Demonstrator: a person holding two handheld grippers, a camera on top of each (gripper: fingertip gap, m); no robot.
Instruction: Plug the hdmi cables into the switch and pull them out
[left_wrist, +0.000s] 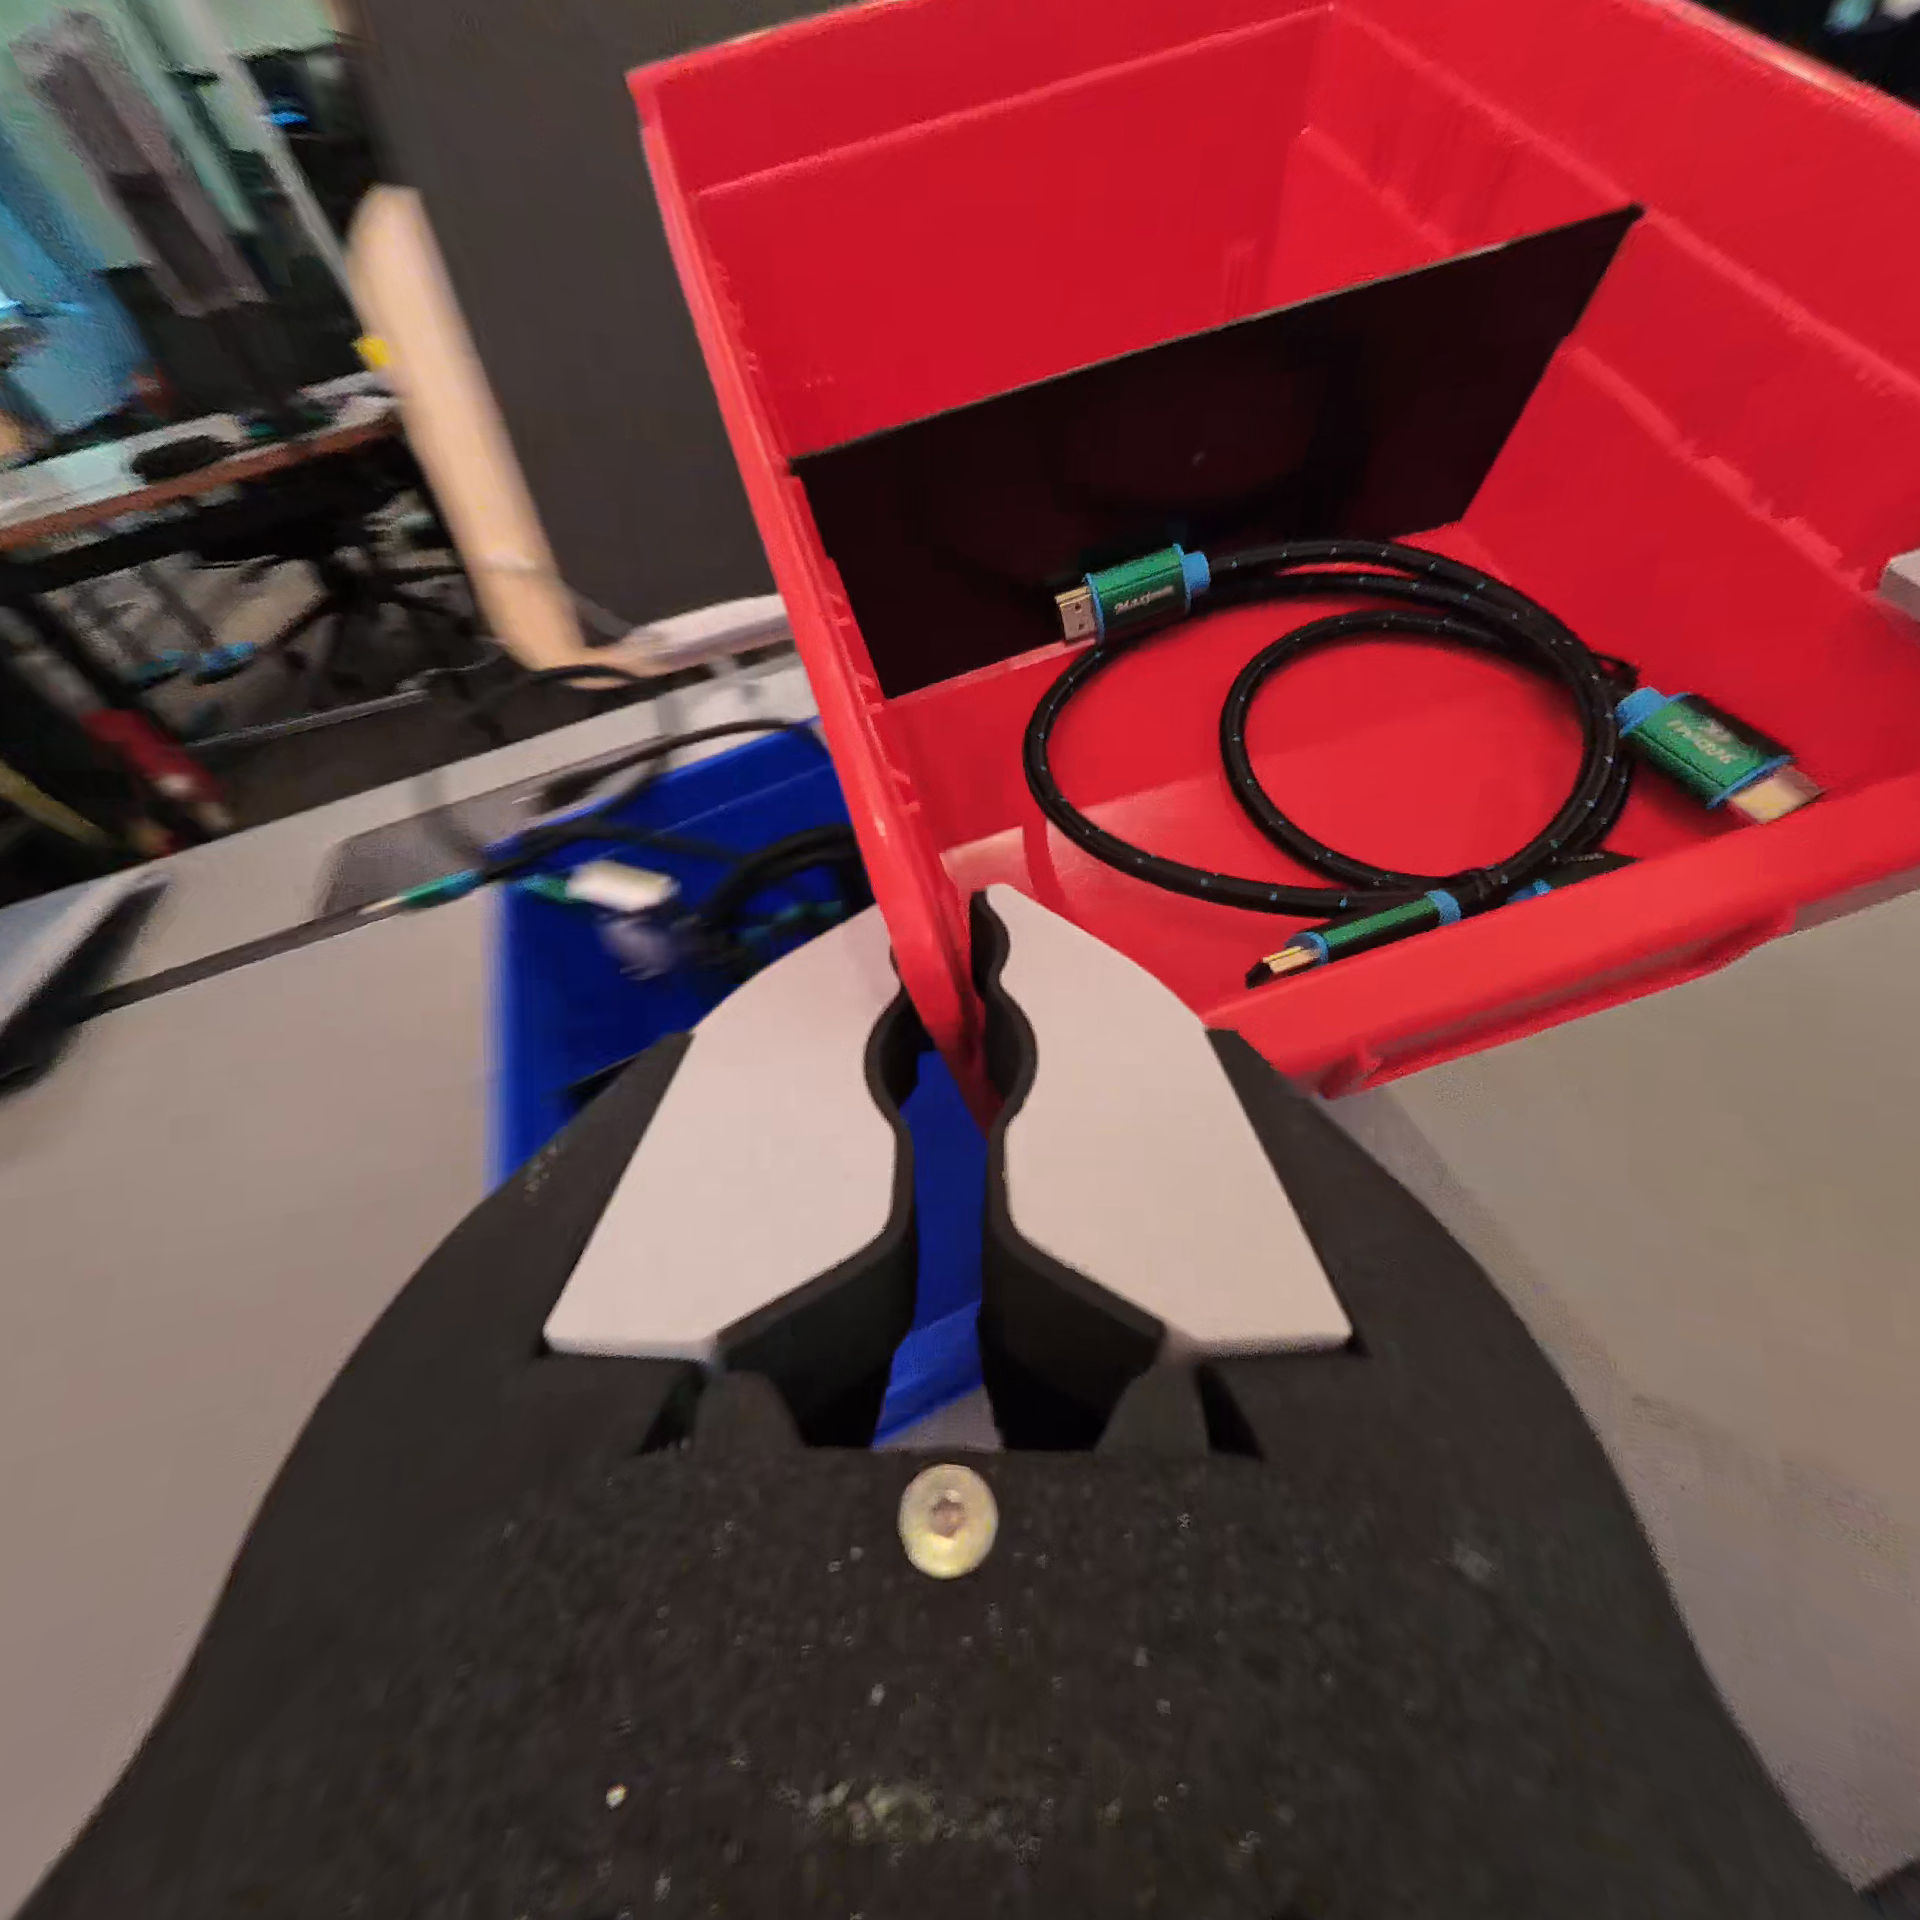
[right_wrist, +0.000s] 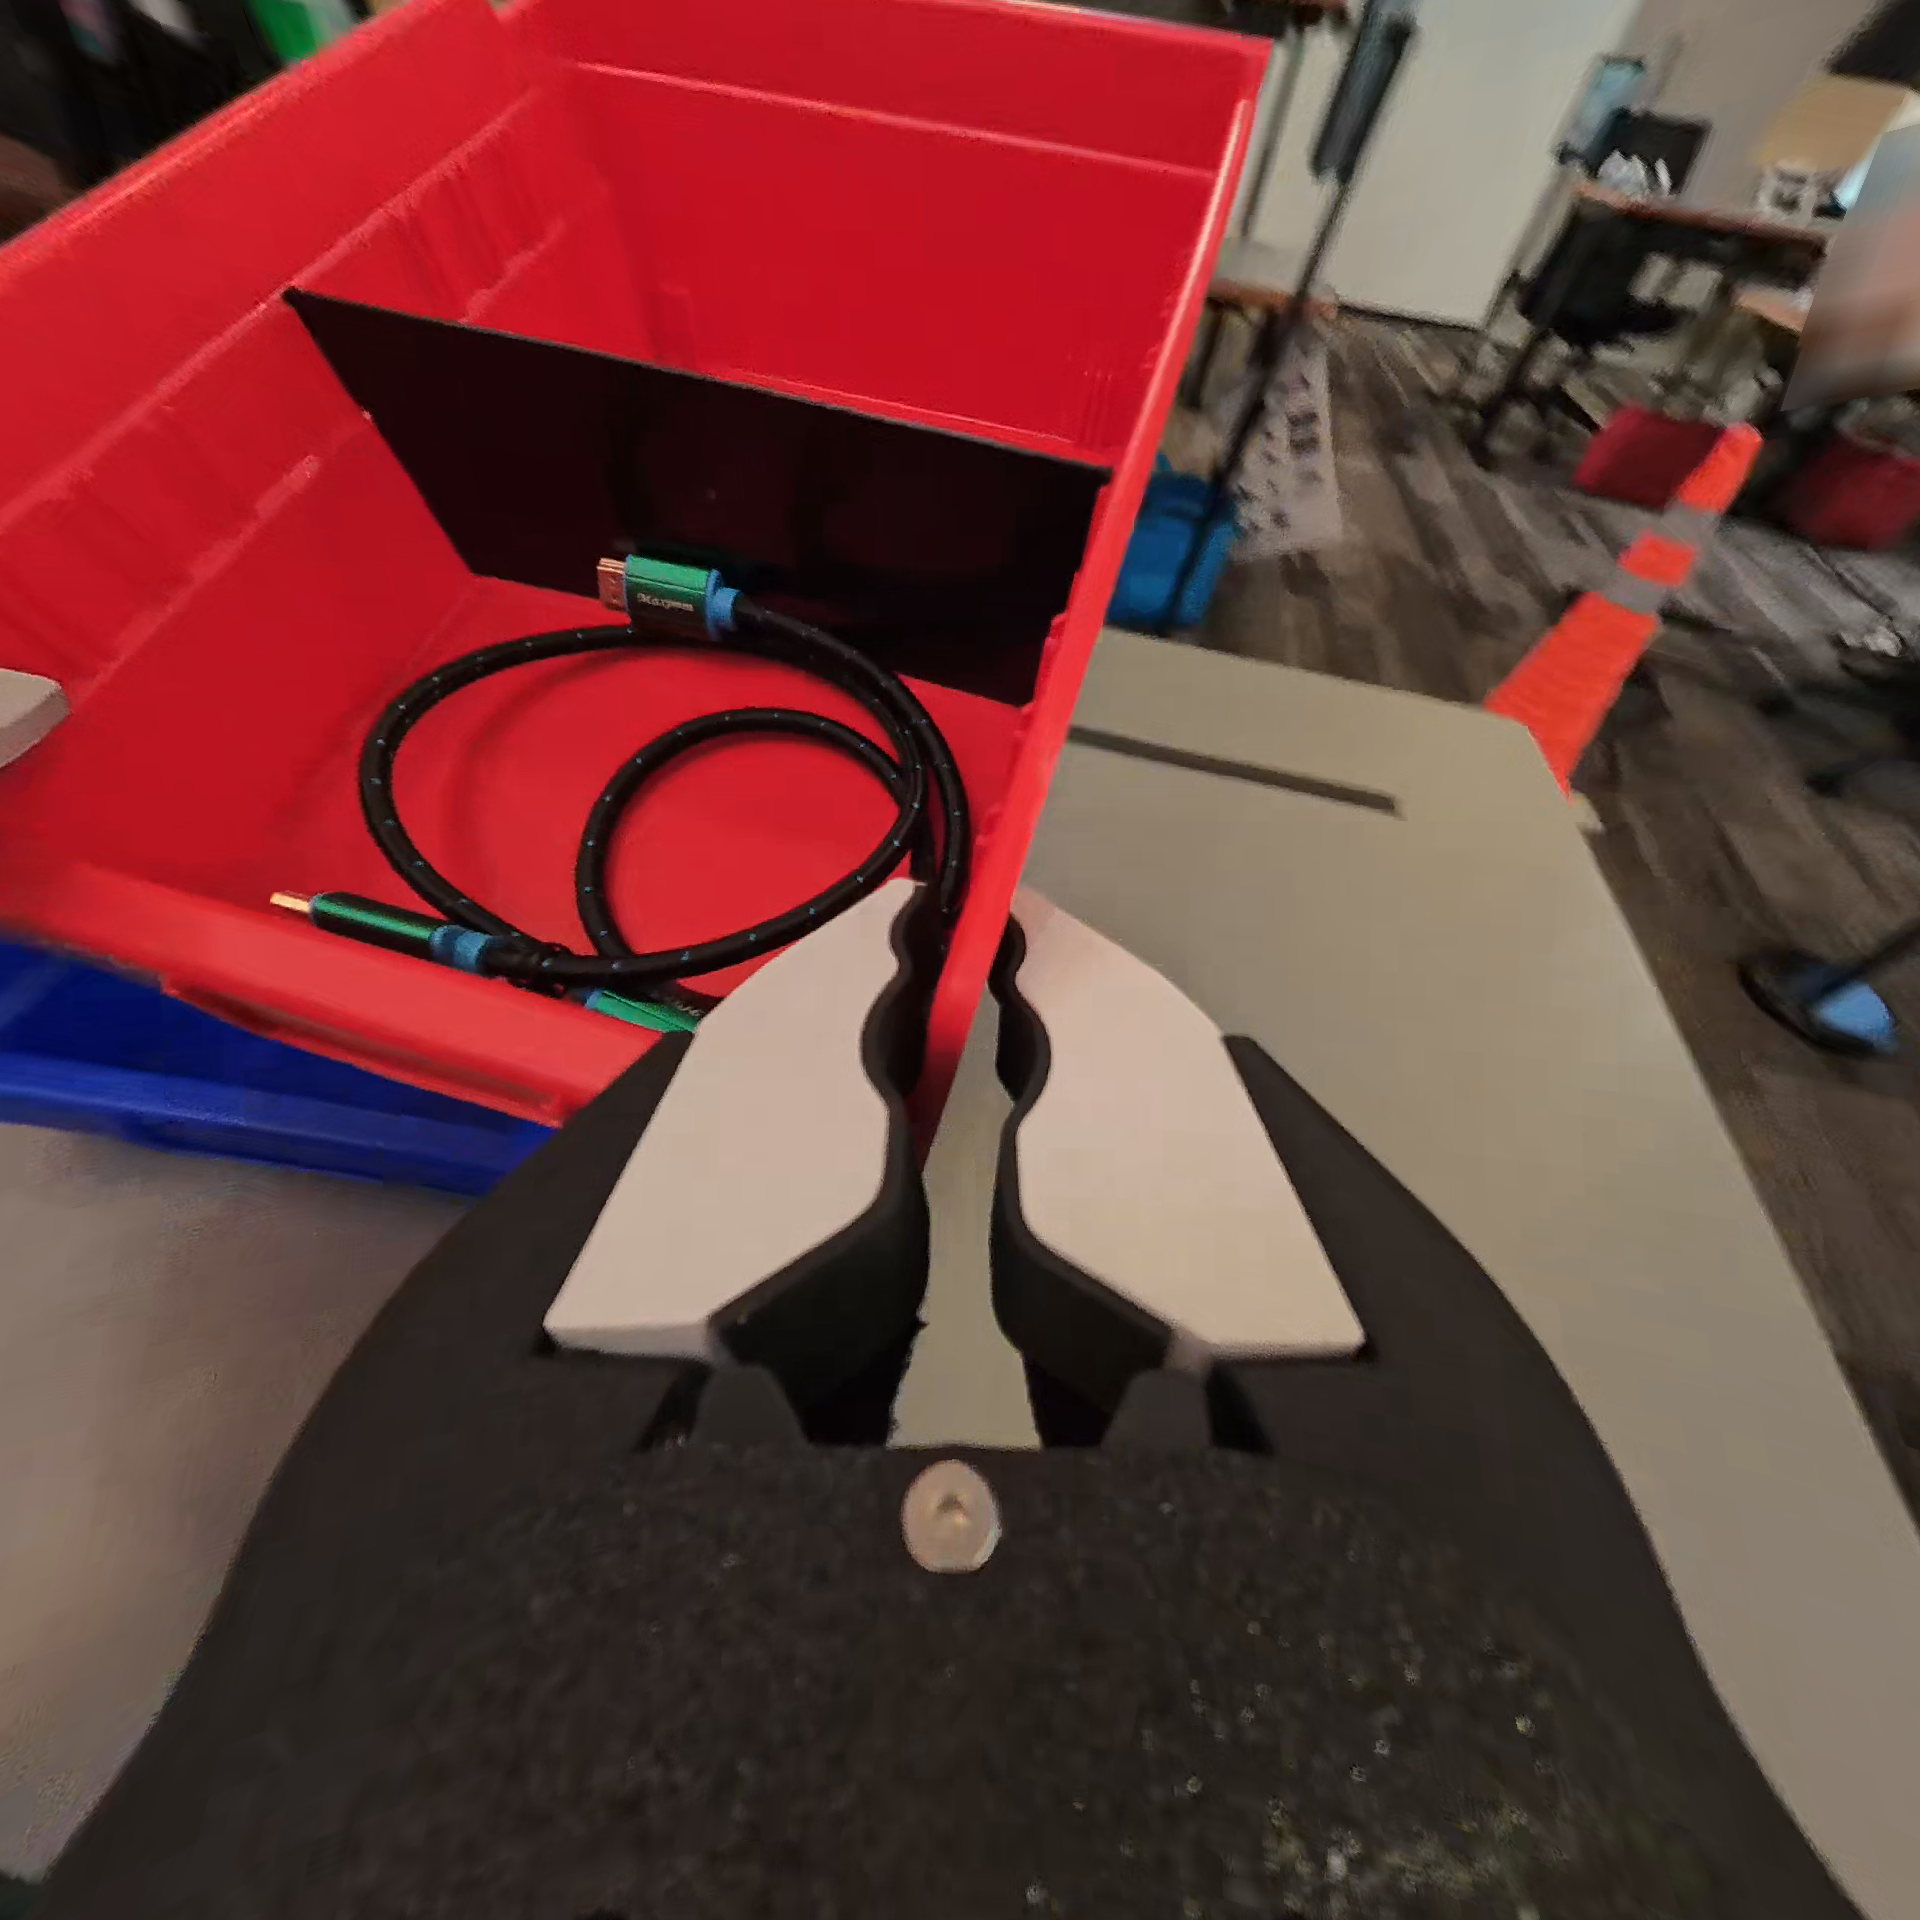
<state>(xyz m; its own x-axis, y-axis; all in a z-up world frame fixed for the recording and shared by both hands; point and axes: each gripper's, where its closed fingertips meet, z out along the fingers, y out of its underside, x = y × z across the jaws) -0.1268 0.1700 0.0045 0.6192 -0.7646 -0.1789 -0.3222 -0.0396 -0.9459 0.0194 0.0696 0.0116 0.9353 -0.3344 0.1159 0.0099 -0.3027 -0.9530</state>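
A red bin (left_wrist: 1039, 260) with a black divider (left_wrist: 1195, 436) appears tilted above the grey table. Inside lie coiled black braided HDMI cables with green and blue plugs (left_wrist: 1138, 592). My left gripper (left_wrist: 977, 935) is shut on the bin's left wall near its front corner. In the right wrist view the same red bin (right_wrist: 831, 208) holds the cables (right_wrist: 670, 592), and my right gripper (right_wrist: 961, 935) is shut on its right wall. A blue bin (left_wrist: 561, 997) to the left holds more cables and a small white box (left_wrist: 623, 883), blurred.
The grey table (right_wrist: 1299, 935) stretches to the right of the red bin and has a long dark slot (right_wrist: 1236, 774). The blue bin (right_wrist: 208, 1070) sits under the red bin's front left. An orange striped marker (right_wrist: 1600, 665) and office furniture stand beyond the table.
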